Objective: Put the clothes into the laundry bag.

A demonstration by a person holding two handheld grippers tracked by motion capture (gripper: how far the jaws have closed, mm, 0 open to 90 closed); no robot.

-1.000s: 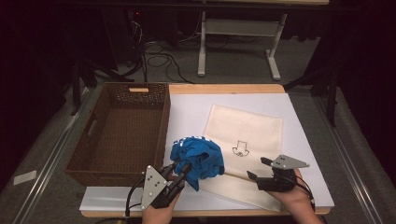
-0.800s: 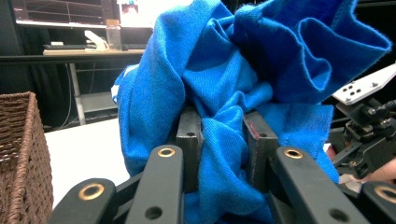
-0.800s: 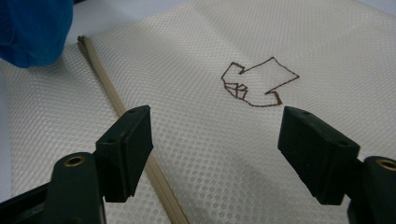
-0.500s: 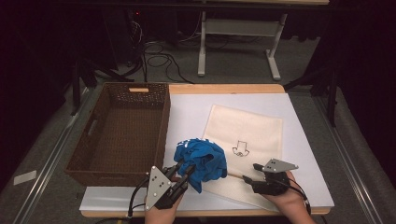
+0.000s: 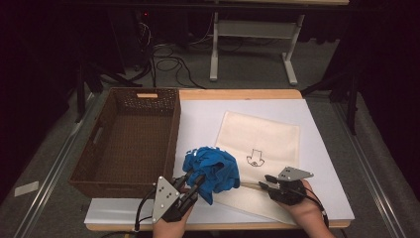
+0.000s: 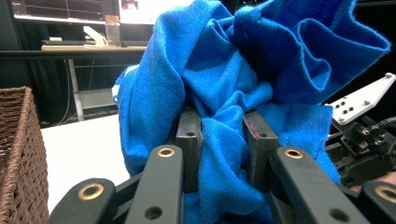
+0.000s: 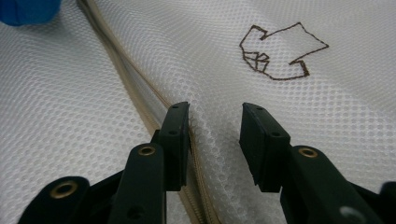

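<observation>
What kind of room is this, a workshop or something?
Probably a lab set up for recording handling tasks: a white-topped table, loose cables on the grey floor, and a monitor on a desk behind.

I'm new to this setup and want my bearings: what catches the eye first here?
A bright blue cloth, bunched and clamped in the left tool near the table's front edge. Right of it lies a cream mesh bag with a small stitched emblem, where the right tool has been closing on a fold. A brown wicker basket stands left.
</observation>
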